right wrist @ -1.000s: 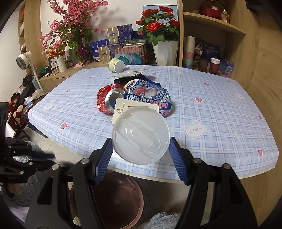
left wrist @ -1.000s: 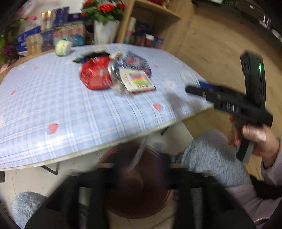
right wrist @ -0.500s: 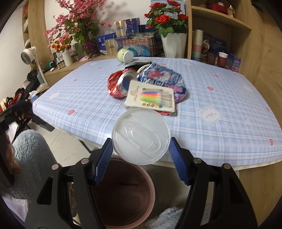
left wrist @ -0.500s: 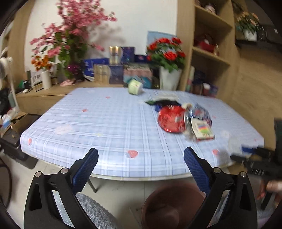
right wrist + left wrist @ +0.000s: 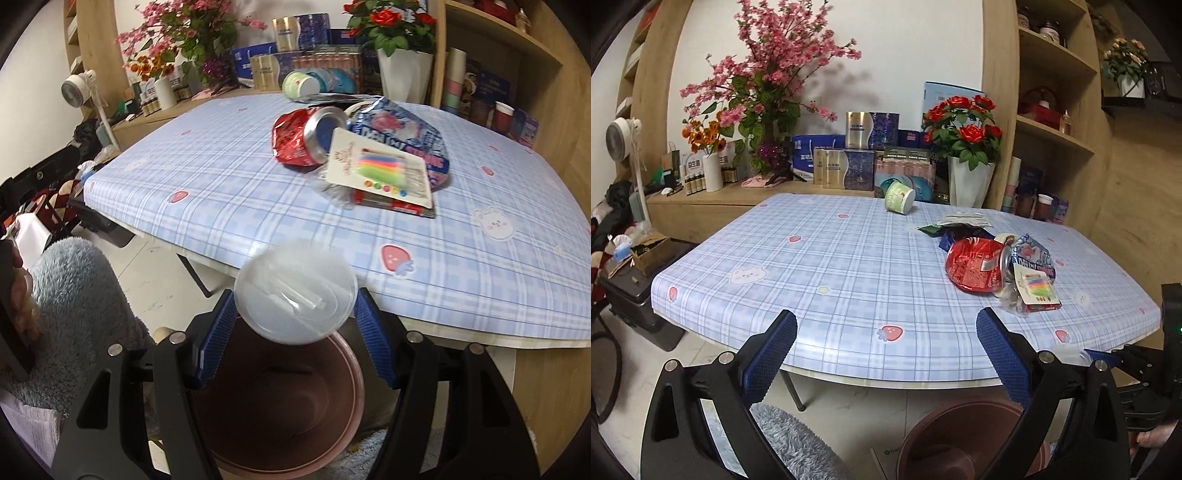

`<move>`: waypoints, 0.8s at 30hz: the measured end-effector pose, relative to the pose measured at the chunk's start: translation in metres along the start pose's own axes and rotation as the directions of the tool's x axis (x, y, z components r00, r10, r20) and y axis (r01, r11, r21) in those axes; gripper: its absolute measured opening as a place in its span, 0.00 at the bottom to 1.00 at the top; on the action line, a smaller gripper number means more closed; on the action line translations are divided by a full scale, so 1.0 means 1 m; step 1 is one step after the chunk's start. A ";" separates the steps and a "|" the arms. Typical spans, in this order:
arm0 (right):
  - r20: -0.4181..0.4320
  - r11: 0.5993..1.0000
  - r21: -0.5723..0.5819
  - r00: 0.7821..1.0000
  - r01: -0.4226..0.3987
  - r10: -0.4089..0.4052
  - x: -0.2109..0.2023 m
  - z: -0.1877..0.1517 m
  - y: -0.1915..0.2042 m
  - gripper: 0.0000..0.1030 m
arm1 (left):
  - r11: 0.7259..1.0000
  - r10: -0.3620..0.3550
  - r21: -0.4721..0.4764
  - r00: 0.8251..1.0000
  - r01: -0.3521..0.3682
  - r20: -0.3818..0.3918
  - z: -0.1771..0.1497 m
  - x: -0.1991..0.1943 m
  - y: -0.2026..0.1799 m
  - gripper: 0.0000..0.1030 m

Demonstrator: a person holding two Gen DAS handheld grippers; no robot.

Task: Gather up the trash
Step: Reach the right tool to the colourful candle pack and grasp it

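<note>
Trash lies piled on the table at two o'clock from the left gripper, whose empty jaws have just been opening wide. The right gripper clamps a clear lid above the brown bin.

- bin on floor, in front of table near edge
- lid above bin's far rim, between right gripper pads
- wrapper pile on table, right of centre
- candle card on pile's near side
- tipped cup at table's far edge
</note>
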State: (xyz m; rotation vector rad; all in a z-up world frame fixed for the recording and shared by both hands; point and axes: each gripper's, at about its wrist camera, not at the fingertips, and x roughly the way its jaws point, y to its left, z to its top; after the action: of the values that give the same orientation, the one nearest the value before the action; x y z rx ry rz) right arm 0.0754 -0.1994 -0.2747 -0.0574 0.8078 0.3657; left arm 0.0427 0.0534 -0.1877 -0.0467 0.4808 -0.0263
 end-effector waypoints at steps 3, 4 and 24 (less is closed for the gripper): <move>-0.008 1.000 -0.009 1.000 -0.009 0.009 0.005 0.002 0.004 0.65 | 1.000 -0.002 0.005 1.000 0.002 -0.002 0.000 0.002 -0.003 0.93; -0.009 1.000 -0.014 1.000 -0.011 0.011 0.007 0.003 0.006 0.65 | 1.000 -0.003 0.004 1.000 0.003 -0.002 -0.001 0.002 -0.002 0.93; 0.165 0.980 0.077 0.967 0.186 -0.196 -0.021 0.009 -0.031 0.95 | 1.000 -0.007 -0.001 1.000 0.007 -0.020 -0.002 0.006 -0.003 0.93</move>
State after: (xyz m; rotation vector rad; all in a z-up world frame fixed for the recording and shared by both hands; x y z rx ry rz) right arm 0.0791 -0.2325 -0.2558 -0.0457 0.6360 0.1604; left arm 0.0473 0.0505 -0.1919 -0.0489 0.5011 -0.0331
